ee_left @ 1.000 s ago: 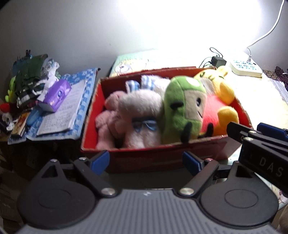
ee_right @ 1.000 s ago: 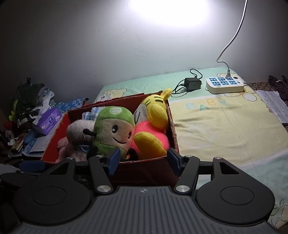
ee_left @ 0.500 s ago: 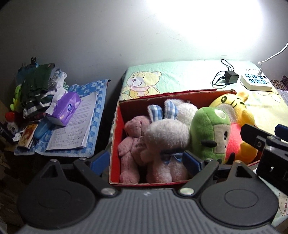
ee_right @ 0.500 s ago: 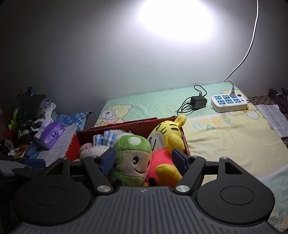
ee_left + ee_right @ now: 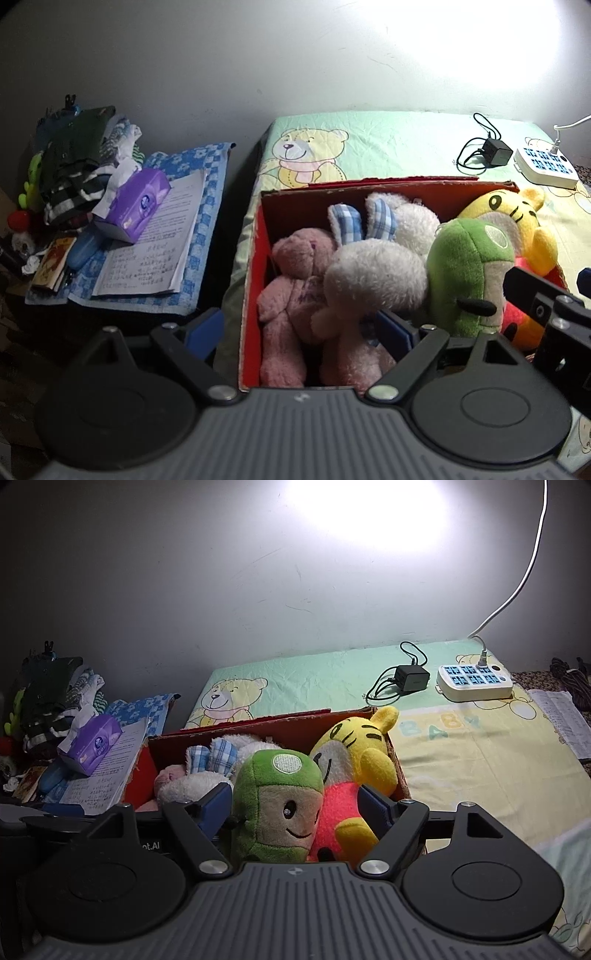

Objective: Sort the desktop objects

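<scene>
Pink bear [image 5: 291, 288] clearest from left.

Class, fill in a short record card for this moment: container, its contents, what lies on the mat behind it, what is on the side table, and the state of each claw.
container: red box on bear-print mat
contents: pink bear, white rabbit, green plush, yellow tiger
behind box: charger, power strip
side table: tissue pack, open notebook
left claw: open, empty
right claw: open, empty
</scene>
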Demonstrator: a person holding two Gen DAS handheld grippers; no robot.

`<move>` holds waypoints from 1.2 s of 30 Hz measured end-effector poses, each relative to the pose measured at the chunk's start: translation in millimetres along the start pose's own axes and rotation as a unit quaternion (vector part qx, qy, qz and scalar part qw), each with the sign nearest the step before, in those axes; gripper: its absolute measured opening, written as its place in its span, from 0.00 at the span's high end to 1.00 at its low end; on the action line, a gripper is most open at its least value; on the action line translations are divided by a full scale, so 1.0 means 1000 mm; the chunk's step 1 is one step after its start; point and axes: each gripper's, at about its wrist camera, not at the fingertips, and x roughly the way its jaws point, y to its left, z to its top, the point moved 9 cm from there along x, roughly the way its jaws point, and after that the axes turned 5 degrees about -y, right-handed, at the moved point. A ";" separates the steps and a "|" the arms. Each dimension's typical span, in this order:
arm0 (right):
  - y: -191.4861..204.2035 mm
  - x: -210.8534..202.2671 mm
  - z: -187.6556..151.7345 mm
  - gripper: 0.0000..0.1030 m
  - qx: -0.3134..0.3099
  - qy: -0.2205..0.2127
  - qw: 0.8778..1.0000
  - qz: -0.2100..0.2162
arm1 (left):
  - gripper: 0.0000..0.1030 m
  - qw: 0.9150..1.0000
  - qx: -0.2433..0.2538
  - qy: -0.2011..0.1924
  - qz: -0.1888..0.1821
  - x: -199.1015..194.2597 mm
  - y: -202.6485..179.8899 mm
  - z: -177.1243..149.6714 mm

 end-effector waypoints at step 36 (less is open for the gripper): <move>0.002 0.005 0.069 0.22 -0.019 0.065 0.997 0.024 | 0.15 0.998 0.030 -0.053 0.010 -0.037 0.022 0.091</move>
